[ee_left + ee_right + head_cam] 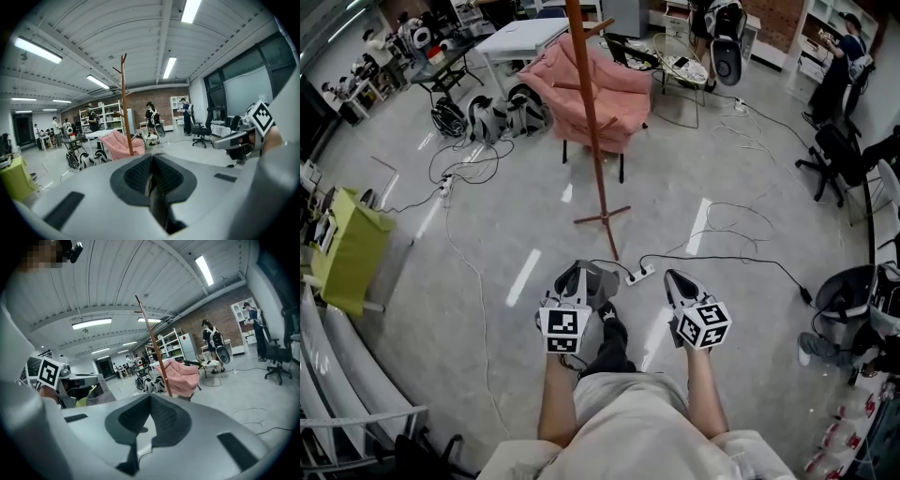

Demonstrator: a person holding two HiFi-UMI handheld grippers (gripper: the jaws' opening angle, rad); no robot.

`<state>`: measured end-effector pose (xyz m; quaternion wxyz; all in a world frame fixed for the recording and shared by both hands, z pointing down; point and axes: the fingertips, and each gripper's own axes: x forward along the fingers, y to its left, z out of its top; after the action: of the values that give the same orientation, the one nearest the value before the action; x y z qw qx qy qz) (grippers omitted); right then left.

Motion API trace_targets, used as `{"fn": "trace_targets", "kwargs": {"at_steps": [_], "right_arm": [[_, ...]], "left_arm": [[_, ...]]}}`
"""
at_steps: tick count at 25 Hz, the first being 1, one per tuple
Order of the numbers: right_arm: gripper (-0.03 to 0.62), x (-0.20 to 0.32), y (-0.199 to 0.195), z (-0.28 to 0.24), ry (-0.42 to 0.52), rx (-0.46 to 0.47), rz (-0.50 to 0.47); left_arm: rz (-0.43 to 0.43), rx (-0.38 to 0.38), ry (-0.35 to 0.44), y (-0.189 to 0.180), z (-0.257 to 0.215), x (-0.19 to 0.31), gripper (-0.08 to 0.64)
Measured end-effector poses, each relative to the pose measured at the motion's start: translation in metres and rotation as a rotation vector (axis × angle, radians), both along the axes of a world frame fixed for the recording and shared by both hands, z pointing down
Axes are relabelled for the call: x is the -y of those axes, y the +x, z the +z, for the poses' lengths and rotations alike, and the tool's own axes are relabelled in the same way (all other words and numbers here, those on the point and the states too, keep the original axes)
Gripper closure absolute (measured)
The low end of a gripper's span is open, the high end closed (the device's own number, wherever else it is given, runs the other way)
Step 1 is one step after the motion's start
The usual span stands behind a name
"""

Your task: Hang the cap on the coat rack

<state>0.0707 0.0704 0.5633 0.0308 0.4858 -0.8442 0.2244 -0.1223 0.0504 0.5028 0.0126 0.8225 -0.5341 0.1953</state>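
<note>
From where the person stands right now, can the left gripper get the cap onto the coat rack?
Probably not yet. The left gripper, fingers shut on the cap, is held near the body, and the coat rack stands ahead across open floor. Only a power strip lies between.

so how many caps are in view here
1: a grey cap held in the left gripper, low in the head view, short of the coat rack. Others may be hidden in the clutter behind.

head looks down, others face rack point(593, 141)
</note>
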Motion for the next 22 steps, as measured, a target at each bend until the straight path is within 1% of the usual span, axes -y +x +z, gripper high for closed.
{"fn": "trace_targets", "kwargs": {"at_steps": [3, 6, 10, 17, 22], "right_arm": [[0.588, 0.029, -0.008, -0.001, 0.008, -0.012, -0.017], [0.588, 0.063, -0.008, -0.001, 0.005, -0.013, -0.017], [0.588, 0.107, -0.009, -0.006, 0.0, -0.019, -0.01], [0.588, 0.175, -0.036, -0.02, 0.018, -0.031, -0.037], [0.588, 0.213, -0.06, -0.024, 0.033, -0.047, -0.076]], "left_arm": [[0.006, -0.011, 0.003, -0.002, 0.0, 0.033, 0.543], [0.019, -0.026, 0.005, 0.003, -0.004, 0.07, 0.543], [0.04, -0.023, 0.012, 0.005, -0.012, 0.116, 0.543], [0.048, -0.027, 0.011, -0.009, -0.018, 0.182, 0.543], [0.047, -0.035, 0.013, -0.022, -0.019, 0.216, 0.543]]}}
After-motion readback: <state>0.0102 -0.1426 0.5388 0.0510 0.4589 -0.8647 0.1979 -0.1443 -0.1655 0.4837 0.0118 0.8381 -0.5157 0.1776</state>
